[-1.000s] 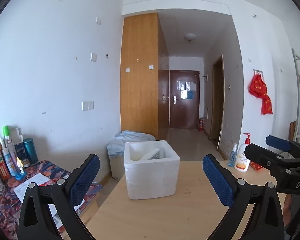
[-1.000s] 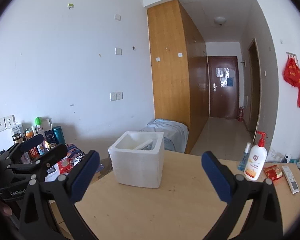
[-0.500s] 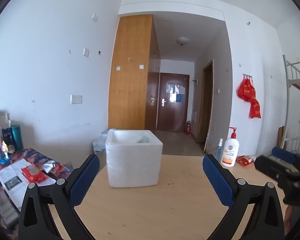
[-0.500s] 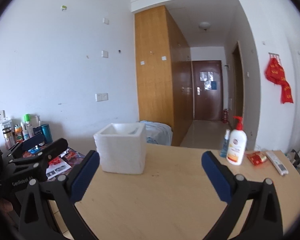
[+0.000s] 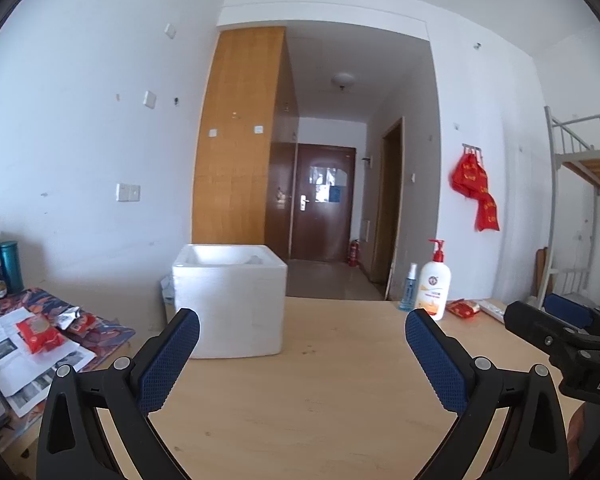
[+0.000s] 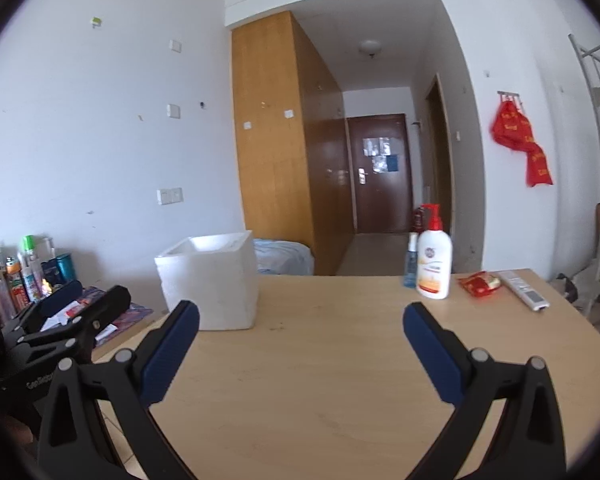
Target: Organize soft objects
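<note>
White foam box (image 5: 230, 304) sits left of centre on the pale wood bench (image 5: 320, 392), and a sliver of something pale shows over its rim; what it is cannot be told from here. Both tools are spread wide and carry nothing: the left tool (image 5: 302, 354) fills the bottom of its own frame, the right tool (image 6: 300, 340) does the same in the other view, and each peeks into the other's picture at the side edge.

Progress looks thin, or else nearly finished. No loose soft thing lies on the bare wood in front of either tool. The only likely candidate is the red packet (image 6: 481, 282) at centre right of the right view, between the lotion bottle (image 6: 434, 264) and the remote (image 6: 526, 290). More red packets (image 5: 38, 330) lie on the papers at lower left of the left view, on a separate cluttered surface beside the bench. So the judgement is that sorting into the box is either pending or already wound up.

Room to move is generous. The middle of the bench is open wood from the tools up to the box. Its left edge runs close past the box, so a reach there has little margin. On the right, the bottle, a small spray bottle (image 6: 411, 266) and the remote crowd the far corner.
</note>
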The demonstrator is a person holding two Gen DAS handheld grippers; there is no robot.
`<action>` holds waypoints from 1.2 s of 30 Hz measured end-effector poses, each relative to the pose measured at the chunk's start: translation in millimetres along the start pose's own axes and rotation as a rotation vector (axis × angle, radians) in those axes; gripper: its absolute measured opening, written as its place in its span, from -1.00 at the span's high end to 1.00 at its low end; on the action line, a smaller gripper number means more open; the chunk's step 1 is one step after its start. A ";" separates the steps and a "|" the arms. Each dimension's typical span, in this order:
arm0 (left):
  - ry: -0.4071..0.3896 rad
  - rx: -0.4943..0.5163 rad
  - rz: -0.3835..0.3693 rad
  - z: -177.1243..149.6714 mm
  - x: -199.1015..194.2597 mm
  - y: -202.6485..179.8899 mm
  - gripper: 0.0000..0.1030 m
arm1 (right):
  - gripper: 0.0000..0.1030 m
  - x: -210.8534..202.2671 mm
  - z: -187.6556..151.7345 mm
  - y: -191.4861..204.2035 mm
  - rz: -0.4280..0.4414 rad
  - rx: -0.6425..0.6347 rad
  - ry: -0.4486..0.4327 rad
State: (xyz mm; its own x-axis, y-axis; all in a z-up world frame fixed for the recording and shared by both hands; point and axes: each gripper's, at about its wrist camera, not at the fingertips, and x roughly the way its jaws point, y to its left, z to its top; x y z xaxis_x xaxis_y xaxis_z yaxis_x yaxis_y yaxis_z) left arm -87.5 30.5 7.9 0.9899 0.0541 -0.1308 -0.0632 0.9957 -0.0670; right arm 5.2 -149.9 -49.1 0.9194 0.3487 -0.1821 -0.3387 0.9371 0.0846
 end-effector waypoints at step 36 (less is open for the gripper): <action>0.026 0.036 -0.029 0.5 11.0 -5.7 -0.99 | -1.00 4.5 -2.2 -3.0 -0.027 -0.031 0.011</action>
State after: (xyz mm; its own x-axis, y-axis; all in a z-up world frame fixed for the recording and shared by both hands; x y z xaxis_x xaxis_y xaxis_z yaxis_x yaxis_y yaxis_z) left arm -76.2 25.5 7.3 0.9876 0.0232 -0.1550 -0.0290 0.9990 -0.0352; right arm 9.9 -151.0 -52.3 0.9259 0.3236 -0.1949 -0.3202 0.9461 0.0495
